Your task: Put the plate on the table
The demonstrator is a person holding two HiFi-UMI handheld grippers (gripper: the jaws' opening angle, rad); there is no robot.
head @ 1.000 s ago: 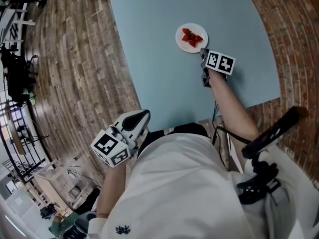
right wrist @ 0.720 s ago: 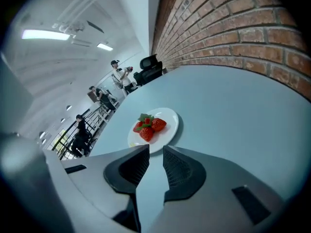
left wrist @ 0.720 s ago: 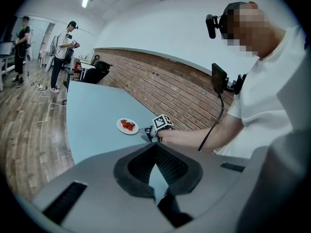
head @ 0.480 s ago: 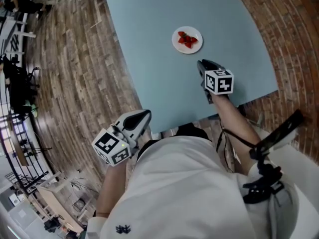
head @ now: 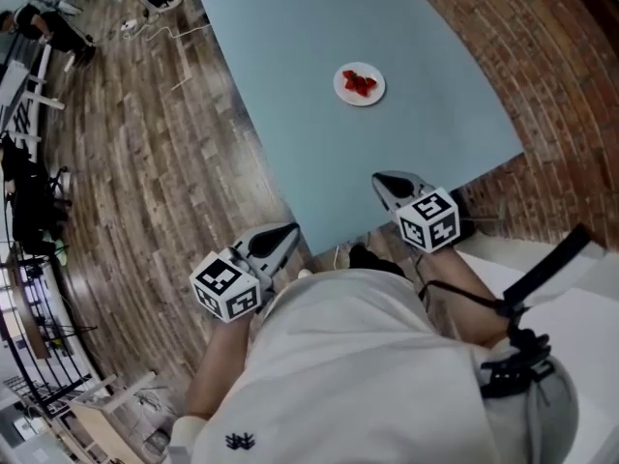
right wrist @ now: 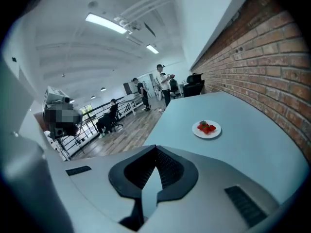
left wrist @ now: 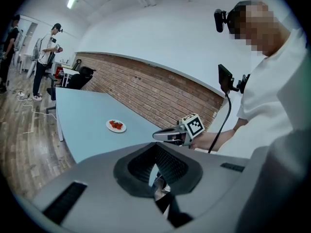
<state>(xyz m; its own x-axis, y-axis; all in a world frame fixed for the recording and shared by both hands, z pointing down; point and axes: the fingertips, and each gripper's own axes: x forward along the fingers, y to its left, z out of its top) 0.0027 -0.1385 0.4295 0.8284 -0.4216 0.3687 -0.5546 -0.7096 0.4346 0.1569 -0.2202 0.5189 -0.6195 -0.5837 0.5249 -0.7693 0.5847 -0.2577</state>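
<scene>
A small white plate (head: 359,84) with red strawberries rests on the light blue table (head: 290,85), well in from its edges. It also shows in the left gripper view (left wrist: 116,125) and the right gripper view (right wrist: 206,128). My right gripper (head: 387,184) hangs over the table's near edge, far short of the plate, shut with nothing in it (right wrist: 155,152). My left gripper (head: 280,238) is off the table's near left corner, over the floor, shut and empty too (left wrist: 155,152). From the left gripper view the right gripper (left wrist: 163,135) is seen side-on.
A brick wall (head: 542,75) runs along the table's right side. Wood plank floor (head: 145,162) lies left of the table, with cables on it. People stand far off (left wrist: 48,57) near desks and a railing (right wrist: 97,118). A black mount (head: 542,259) hangs at my right side.
My right gripper was at the plate's near rim one second ago; it has drawn back to the table's near edge. The plate stays on the table. The left gripper barely moved.
</scene>
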